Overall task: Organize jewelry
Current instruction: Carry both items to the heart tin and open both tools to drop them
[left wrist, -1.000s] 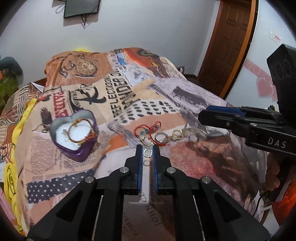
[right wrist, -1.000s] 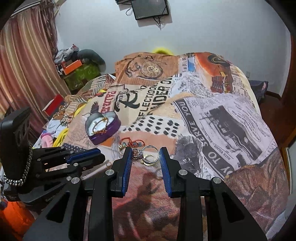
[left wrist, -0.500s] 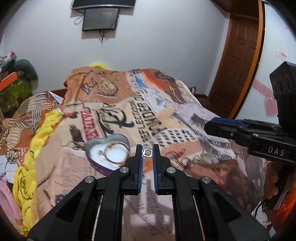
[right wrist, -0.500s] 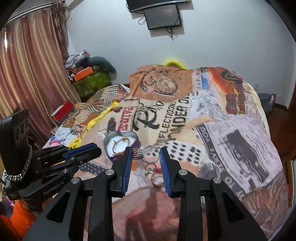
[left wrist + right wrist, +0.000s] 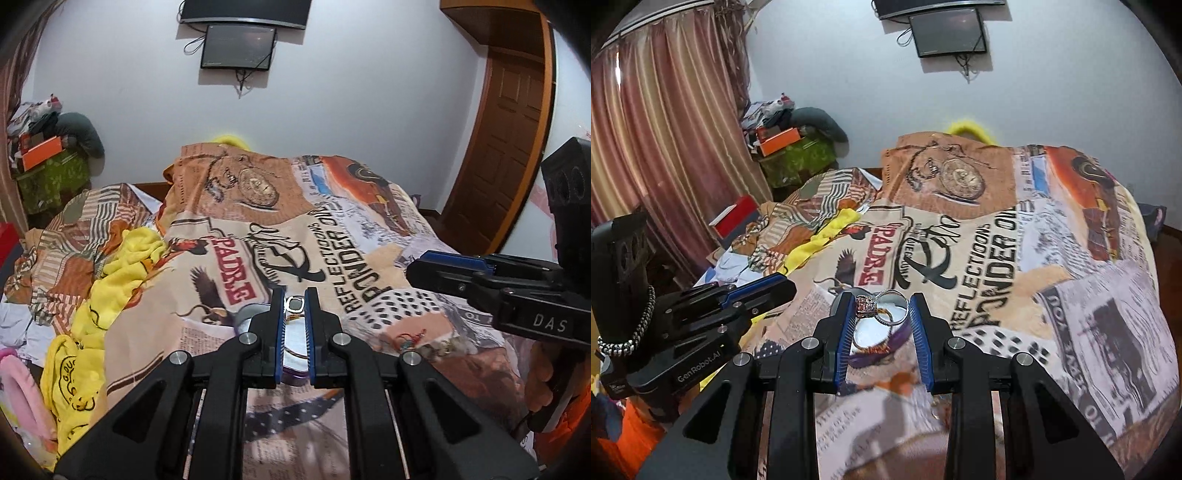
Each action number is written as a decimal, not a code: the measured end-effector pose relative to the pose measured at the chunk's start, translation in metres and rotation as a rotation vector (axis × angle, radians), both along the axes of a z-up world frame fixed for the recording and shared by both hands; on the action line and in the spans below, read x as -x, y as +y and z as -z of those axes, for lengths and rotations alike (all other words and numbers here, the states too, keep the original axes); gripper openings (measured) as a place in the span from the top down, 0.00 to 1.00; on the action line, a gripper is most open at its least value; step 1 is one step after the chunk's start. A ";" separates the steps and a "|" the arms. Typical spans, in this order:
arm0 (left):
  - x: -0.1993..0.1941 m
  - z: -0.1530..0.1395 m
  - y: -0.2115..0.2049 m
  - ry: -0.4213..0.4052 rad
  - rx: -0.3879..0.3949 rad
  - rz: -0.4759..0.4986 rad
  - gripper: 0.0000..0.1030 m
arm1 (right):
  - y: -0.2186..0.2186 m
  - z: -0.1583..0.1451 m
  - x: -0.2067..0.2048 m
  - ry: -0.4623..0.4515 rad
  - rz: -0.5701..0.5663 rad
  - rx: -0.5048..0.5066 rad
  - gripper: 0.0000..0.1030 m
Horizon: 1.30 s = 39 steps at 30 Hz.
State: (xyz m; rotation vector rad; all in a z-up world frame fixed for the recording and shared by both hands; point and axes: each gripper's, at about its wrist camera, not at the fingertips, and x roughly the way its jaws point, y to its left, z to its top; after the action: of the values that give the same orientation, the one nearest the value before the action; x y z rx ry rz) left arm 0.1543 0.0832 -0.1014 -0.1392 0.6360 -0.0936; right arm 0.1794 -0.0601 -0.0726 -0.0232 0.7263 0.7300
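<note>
My left gripper [image 5: 294, 301] is shut on a small silver ring [image 5: 294, 305] and holds it above the purple heart-shaped box [image 5: 293, 349], which lies on the bed and is mostly hidden behind my fingers. My right gripper [image 5: 880, 303] is shut on a larger silver ring with a pink stone cluster [image 5: 882, 305], also above the heart-shaped box [image 5: 877, 338]. A gold bangle lies in the box. A red cord bracelet and several rings [image 5: 421, 341] lie on the bedspread to the right of the box.
The bed carries a newspaper-print bedspread [image 5: 369, 236]. Yellow cloth [image 5: 107, 273] and crumpled bedding lie at its left. The right gripper's body [image 5: 517, 295] shows at the right of the left wrist view; the left one [image 5: 683, 325] shows at the left of the right wrist view.
Both grippers lifted their rings off the bedspread and moved left, from the pile of jewelry to above the heart-shaped box.
</note>
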 end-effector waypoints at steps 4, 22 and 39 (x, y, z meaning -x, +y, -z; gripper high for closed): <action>-0.013 0.013 0.013 0.034 0.032 -0.003 0.92 | 0.012 0.004 -0.009 0.011 -0.022 0.019 0.73; -0.055 0.073 0.025 0.182 0.088 0.026 0.92 | 0.048 0.047 -0.035 0.137 -0.068 0.121 0.73; -0.039 0.058 0.038 0.152 0.043 -0.033 0.89 | 0.061 0.057 -0.039 0.168 -0.085 0.155 0.73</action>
State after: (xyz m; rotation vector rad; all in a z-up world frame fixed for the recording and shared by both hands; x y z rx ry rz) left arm 0.1930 0.1214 -0.1590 -0.1999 0.7830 -0.0653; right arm 0.2188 0.0011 -0.1297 -0.1363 0.9459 0.7616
